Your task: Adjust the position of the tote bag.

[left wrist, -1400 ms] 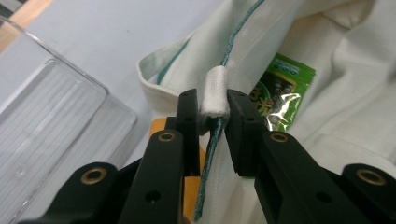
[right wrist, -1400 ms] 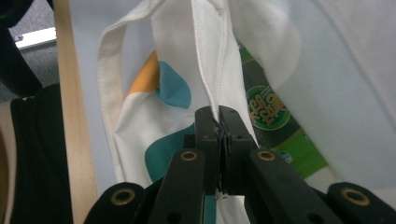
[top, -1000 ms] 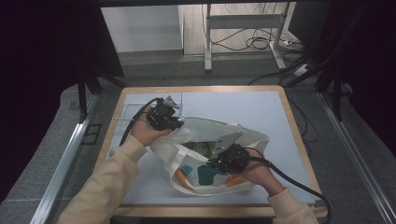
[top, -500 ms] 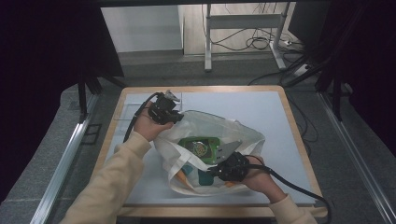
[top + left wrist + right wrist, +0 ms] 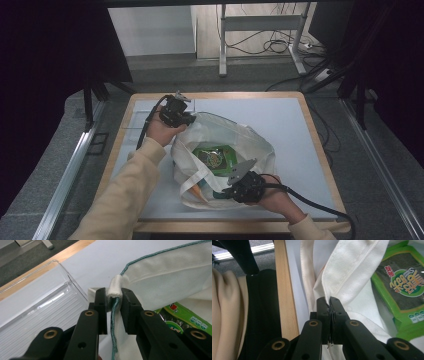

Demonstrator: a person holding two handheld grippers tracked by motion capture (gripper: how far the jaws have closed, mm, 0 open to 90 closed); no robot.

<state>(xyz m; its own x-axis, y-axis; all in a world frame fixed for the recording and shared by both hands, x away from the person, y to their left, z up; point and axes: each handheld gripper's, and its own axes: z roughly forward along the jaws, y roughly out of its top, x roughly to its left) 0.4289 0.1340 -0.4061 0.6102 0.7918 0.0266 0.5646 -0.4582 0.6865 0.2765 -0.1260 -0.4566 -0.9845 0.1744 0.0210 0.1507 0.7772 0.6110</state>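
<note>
The white tote bag sits at the centre of the high view, slightly toward the bottom, lying on the pale table mat with its mouth pulled wide. Inside it a green snack packet lies face up, its round printed logo plain to see, and something orange peeks out lower left of that packet, too hidden to name.

At the upper-left edge of the bag, the left gripper has its jaws pinched on the rim. In the left gripper view the teal-stitched hem runs right down between the two black pads, a folded tab of white cloth standing just above them. A firm hold, jaws narrow with fabric between.

At the lower-right edge, the right gripper bites the opposite side of the opening. In the right gripper view the jaws are pressed nearly together on a fold of white cloth, the green packet off in the upper right of that frame.

Beyond the bag, a clear plastic tray rests at the left of the mat, just beside the left gripper, and the wooden table border frames it all.
</note>
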